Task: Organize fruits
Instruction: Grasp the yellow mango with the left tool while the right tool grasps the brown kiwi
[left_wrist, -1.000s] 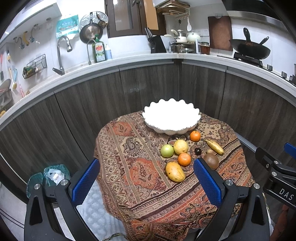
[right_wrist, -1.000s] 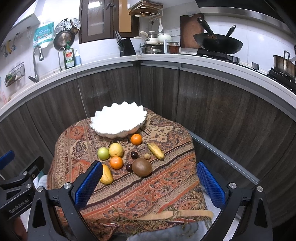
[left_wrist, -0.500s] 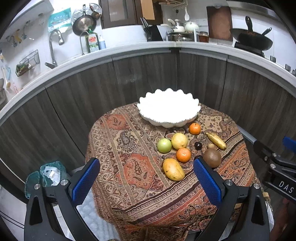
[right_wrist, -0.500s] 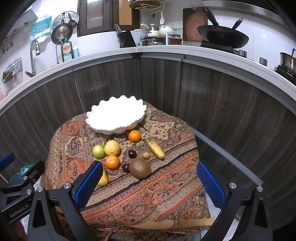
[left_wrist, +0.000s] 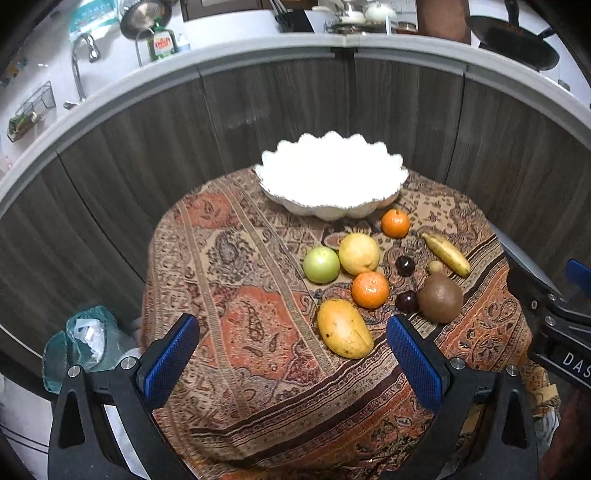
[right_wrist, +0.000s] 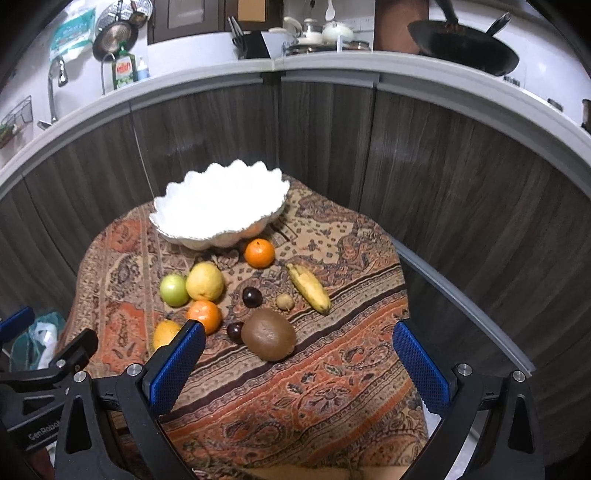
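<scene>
A white scalloped bowl (left_wrist: 332, 177) (right_wrist: 221, 206) stands empty at the far side of a small table covered by a patterned cloth (left_wrist: 236, 295). In front of it lie a mango (left_wrist: 343, 328), two oranges (left_wrist: 370, 290) (left_wrist: 395, 222), a yellow lemon-like fruit (left_wrist: 359, 253), a green apple (left_wrist: 321, 264), a banana (left_wrist: 445, 254), a brown kiwi-like fruit (left_wrist: 440, 299) (right_wrist: 273, 334) and two dark plums (left_wrist: 405, 265). My left gripper (left_wrist: 291, 354) is open and empty above the near edge, left of the mango. My right gripper (right_wrist: 299, 362) is open and empty, near the brown fruit.
Dark wood cabinet fronts (left_wrist: 280, 110) curve closely behind the table under a grey counter with a sink tap (left_wrist: 79, 70) and a wok (right_wrist: 465, 48). A green plastic bag (left_wrist: 81, 343) lies on the floor at the left.
Both grippers have moved forward and lower towards the table, so the fruits and bowl look larger. Both stay open. No fruit has moved.
</scene>
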